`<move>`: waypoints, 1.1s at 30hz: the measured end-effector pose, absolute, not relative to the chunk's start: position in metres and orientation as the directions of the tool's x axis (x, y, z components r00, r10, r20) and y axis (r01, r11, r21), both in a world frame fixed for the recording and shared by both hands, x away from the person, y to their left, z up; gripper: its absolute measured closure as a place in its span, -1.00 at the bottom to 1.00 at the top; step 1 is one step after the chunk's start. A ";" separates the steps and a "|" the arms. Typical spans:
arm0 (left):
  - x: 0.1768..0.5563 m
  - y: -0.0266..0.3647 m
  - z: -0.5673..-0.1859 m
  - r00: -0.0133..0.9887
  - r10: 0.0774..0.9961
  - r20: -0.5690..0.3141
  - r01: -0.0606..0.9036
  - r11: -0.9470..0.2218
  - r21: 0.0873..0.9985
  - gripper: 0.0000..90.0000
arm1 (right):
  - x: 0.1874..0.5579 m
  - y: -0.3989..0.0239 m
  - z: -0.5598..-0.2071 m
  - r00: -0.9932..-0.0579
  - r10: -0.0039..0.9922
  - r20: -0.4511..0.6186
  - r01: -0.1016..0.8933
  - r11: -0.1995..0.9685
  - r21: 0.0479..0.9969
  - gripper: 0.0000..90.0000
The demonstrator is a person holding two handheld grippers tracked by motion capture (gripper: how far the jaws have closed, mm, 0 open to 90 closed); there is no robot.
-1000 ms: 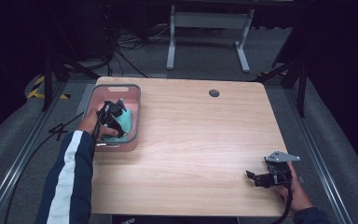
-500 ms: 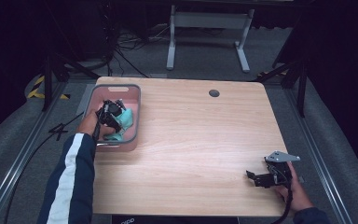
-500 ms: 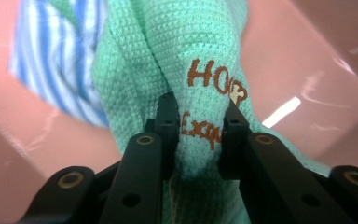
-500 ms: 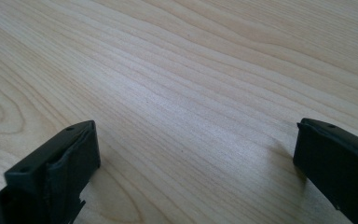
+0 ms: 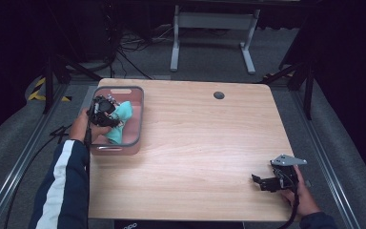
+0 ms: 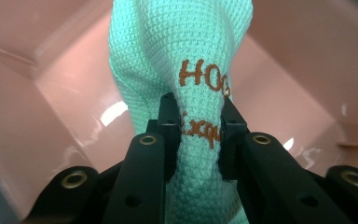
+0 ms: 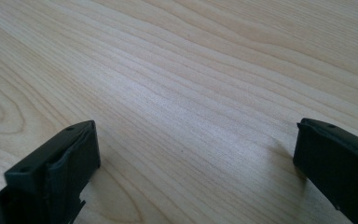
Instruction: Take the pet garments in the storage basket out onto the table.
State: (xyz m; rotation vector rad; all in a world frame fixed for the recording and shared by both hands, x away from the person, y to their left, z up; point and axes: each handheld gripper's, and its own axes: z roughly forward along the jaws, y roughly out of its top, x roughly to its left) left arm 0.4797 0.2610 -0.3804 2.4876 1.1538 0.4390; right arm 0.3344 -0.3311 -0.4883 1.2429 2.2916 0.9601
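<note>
A teal knitted cloth [image 5: 120,119] with orange lettering lies partly in a pink plastic bin [image 5: 140,114] at the table's left edge. My left gripper [image 5: 104,110] is over the bin, shut on the cloth. In the left gripper view the two black jaws pinch a fold of the cloth [image 6: 182,42], and my left gripper [image 6: 198,133] holds it above the bin's floor [image 6: 51,93]. My right gripper [image 5: 259,182] rests near the table's front right corner. In the right gripper view my right gripper [image 7: 196,154] stands open over bare wood, nothing between the jaws.
The wooden table [image 5: 200,138] has a round cable hole [image 5: 218,95] near its far edge. A white metal frame [image 5: 209,21] stands on the floor beyond the table. Cables trail on the floor at the left.
My left gripper has closed on the cloth and moved up and toward the bin's left side, pulling the cloth with it. The right gripper has stayed put.
</note>
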 end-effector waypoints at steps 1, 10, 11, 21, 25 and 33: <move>0.477 0.262 -0.378 0.615 0.778 0.128 0.654 -0.594 0.468 0.70 | 0.334 -0.331 -0.488 -0.547 0.837 0.006 0.591 0.381 0.711 -0.98; 0.457 0.272 -0.358 0.616 0.781 0.104 0.586 -0.543 0.601 0.71 | 0.334 -0.331 -0.488 -0.547 0.837 0.006 0.591 0.382 0.710 -0.98; 0.453 0.271 -0.356 0.609 0.788 0.089 0.584 -0.522 0.622 0.71 | 0.334 -0.331 -0.488 -0.547 0.837 0.007 0.592 0.380 0.711 -0.98; 0.435 0.277 -0.346 0.615 0.781 0.106 0.520 -0.504 0.690 0.71 | 0.334 -0.331 -0.488 -0.547 0.837 0.007 0.592 0.381 0.710 -0.98; 0.427 0.277 -0.340 0.619 0.779 0.105 0.496 -0.490 0.717 0.71 | 0.334 -0.331 -0.488 -0.547 0.837 0.007 0.592 0.381 0.710 -0.98; 0.413 0.271 -0.328 0.640 0.760 0.111 0.452 -0.490 0.745 0.71 | 0.334 -0.331 -0.488 -0.547 0.837 0.007 0.592 0.381 0.710 -0.98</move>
